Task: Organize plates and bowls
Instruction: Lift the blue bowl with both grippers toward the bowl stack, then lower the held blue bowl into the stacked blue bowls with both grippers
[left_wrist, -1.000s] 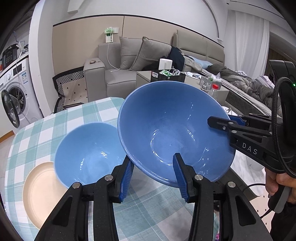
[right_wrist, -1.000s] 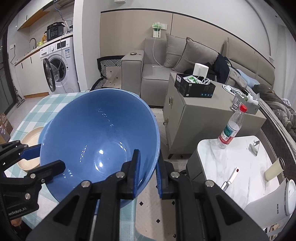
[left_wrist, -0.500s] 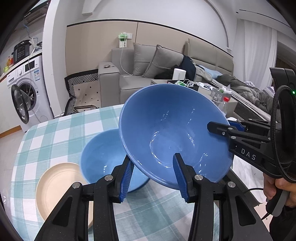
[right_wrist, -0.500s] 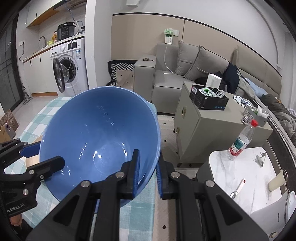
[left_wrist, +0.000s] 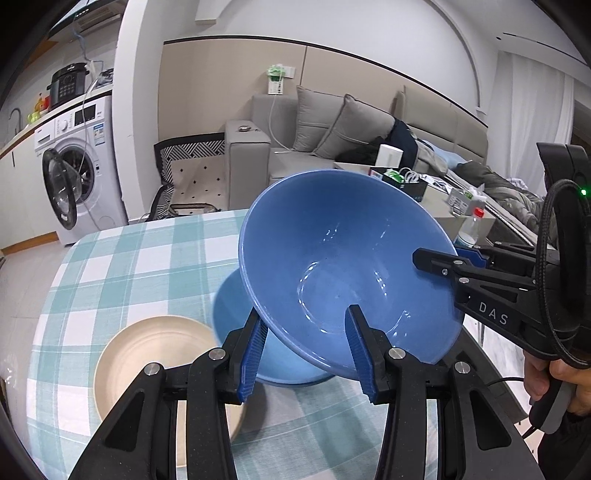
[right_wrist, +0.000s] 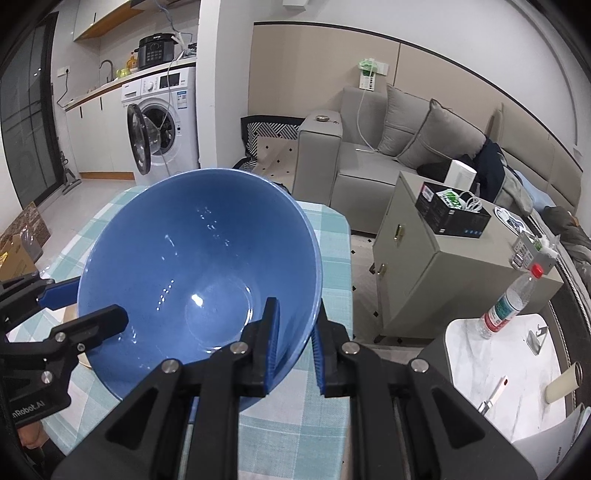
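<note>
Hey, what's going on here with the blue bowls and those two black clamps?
A person is tidying dishes on the table with the checked cloth, with a gripping tool in each hand. Both tools grip the rim of one large blue bowl, tilted in the air: the left tool at its near edge, the right tool shut on the opposite side. Below it a second blue bowl sits on the table beside a cream plate. The lifted bowl has not been set down yet.
</note>
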